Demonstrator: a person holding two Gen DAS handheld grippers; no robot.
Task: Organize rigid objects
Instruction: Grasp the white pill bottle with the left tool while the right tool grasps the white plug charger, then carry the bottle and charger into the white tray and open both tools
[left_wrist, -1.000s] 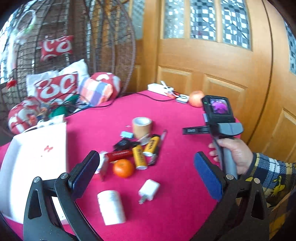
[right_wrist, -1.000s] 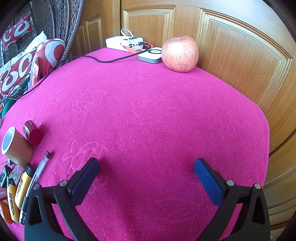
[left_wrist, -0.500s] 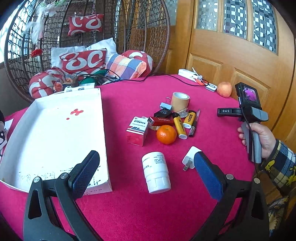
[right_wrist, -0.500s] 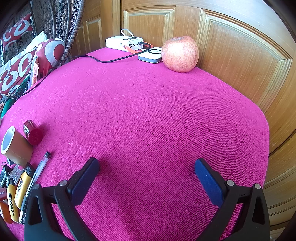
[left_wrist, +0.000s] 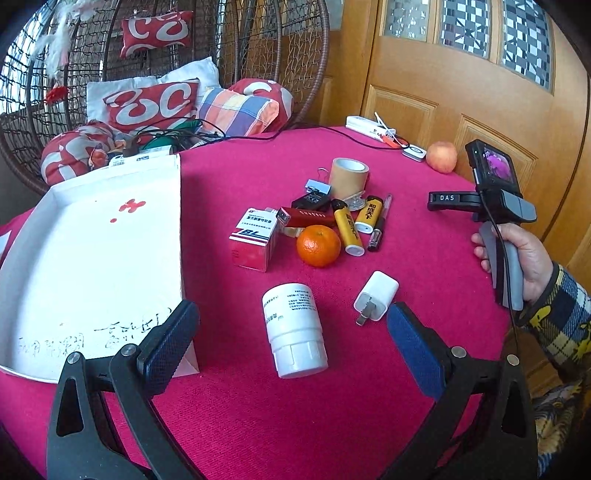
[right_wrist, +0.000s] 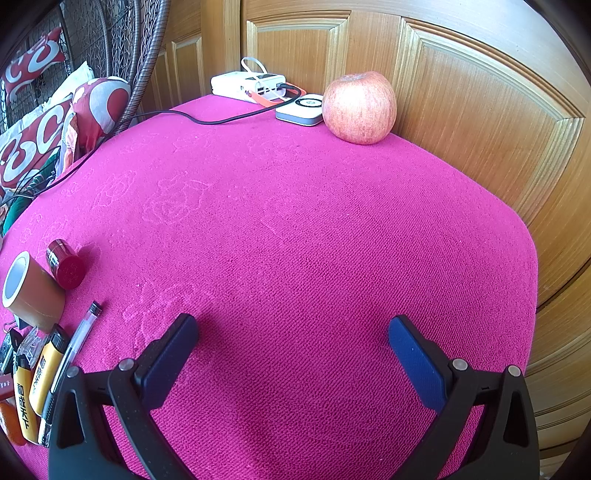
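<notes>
The white bottle (left_wrist: 294, 329) lies on its side at lower centre of the left view, between the released jaws of the left gripper (left_wrist: 291, 343); being round, it could roll off a skewed pinch toward the charger (left_wrist: 376, 297) beside it. The right gripper (right_wrist: 291, 354), jaws also released, hangs over bare bench (right_wrist: 314, 229), so the tray (left_wrist: 88, 258) at left gets no help

"DAS" stands on the black bar (left_wrist: 451, 199); "和成天下" on the yellow lighters (left_wrist: 349, 230).

Left gripper (left_wrist: 291, 334) spread wide above white bottle (left_wrist: 294, 329) lying on tablecloth (left_wrist: 424, 251).
</notes>
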